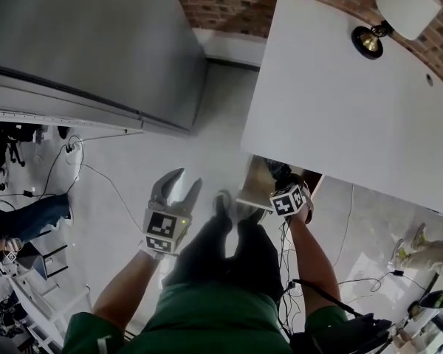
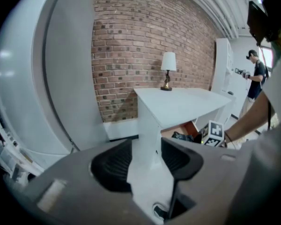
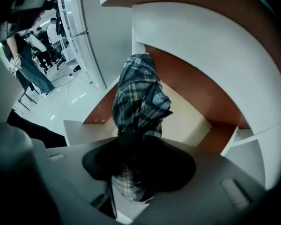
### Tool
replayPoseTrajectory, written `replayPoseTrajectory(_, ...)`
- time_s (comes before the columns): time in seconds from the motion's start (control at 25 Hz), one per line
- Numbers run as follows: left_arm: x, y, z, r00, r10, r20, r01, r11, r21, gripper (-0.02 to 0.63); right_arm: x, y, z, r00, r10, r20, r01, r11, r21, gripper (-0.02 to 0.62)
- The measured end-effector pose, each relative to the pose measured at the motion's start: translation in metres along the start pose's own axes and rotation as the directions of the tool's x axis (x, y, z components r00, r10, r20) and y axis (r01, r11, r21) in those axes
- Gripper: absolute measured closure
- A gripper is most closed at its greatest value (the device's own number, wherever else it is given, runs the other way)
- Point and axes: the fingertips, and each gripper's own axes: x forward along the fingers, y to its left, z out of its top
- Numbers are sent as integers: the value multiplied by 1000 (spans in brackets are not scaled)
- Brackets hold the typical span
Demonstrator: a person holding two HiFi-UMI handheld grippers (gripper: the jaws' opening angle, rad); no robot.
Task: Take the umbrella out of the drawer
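— Right tool point(image 3: 138, 165) pinches the umbrella point(image 3: 139, 97) by one end, hanging over the open drawer point(image 3: 187, 121); left tool point(image 2: 148, 156) is spread, empty.
— Loose fabric could slip, dropping it back, or snag the bench point(image 1: 354, 102).

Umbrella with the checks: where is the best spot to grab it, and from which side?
Grip the folded umbrella across its narrow bundle, near one end, coming from above. It is a slim, soft roll that fits between jaws, and the drawer under it opens upward. The right gripper holds it just so, jaws shut on the fabric.
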Motion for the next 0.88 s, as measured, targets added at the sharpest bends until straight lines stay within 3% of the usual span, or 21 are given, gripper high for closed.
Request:
replayPoseTrajectory(0.44, -46, 5, 82, 996, -17, 87, 15, 999, 28, 413, -130, 24, -21, 1000, -1, 8, 0, 998, 70, 400)
replayPoseTrajectory(0.68, -57, -4, 114, 987, -56, 148, 47, 997, 62, 413, -190, 19, -13, 997, -23, 76, 16, 996, 84, 400)
replayPoseTrajectory(0.88, -68, -13, 140, 979, -78, 188, 64, 994, 84, 414, -242, -2, -4, 985, -58, 164, 24, 979, 201, 400)
